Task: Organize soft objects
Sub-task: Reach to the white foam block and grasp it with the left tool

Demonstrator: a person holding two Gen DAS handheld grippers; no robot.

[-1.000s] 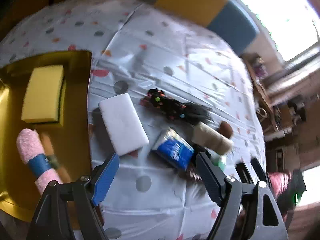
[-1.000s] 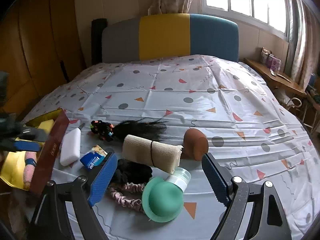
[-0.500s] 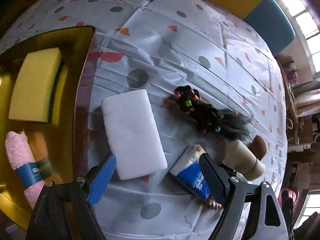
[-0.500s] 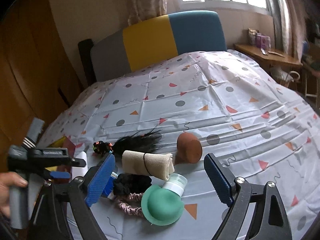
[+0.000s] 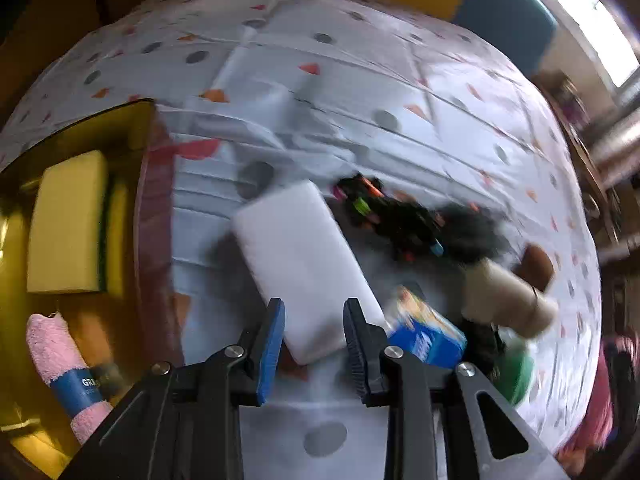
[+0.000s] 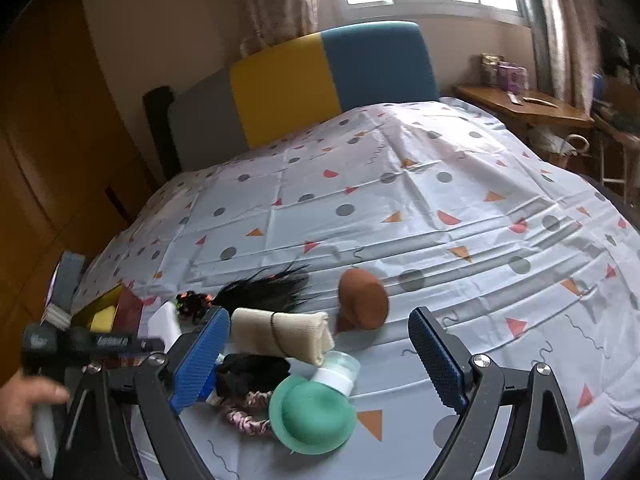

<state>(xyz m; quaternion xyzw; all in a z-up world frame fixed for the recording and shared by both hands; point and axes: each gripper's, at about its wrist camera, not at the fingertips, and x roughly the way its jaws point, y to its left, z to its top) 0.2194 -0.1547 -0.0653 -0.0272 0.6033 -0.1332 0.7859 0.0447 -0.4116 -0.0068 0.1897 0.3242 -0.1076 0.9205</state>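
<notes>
Left wrist view: the left gripper (image 5: 314,316) points steeply down at the bed, and its jaws are closing on the near end of the flat white rectangular foam sponge (image 5: 304,264). That end sits between the blue pads, and through the motion blur it is hard to tell how firmly the pads press it. Half a second ago these jaws stood wide, well outside the sponge's edges; now they have drawn in to its width. The sponge lies on the pale plastic bedsheet with coloured dots and triangles (image 5: 360,92), just beside the shiny gold tray (image 5: 148,216).

Only this view shows the tray's inside: a yellow rectangular sponge with a dark green backing (image 5: 68,224) and a rolled pink towel with a blue paper band (image 5: 60,364) lie in it, apart from each other. A blue and white packet (image 5: 430,338) lies right of the white sponge, touching the right finger's outer side in the picture.

The right wrist view shows what the other blurs. The right gripper (image 6: 316,354) hovers with jaws wide apart and nothing between them, much as it did a second ago, though the scene now leans. Beyond it lie a beige rolled cloth tied with a black band (image 6: 280,334), a brown round puff (image 6: 364,304), a black hairpiece with coloured beads (image 6: 256,290), a green hat-shaped silicone bottle (image 6: 312,412), a black scrunchie (image 6: 252,372) and a pink scrunchie (image 6: 246,422). A hand (image 6: 24,408) holds the left gripper's handle at the left edge.
</notes>
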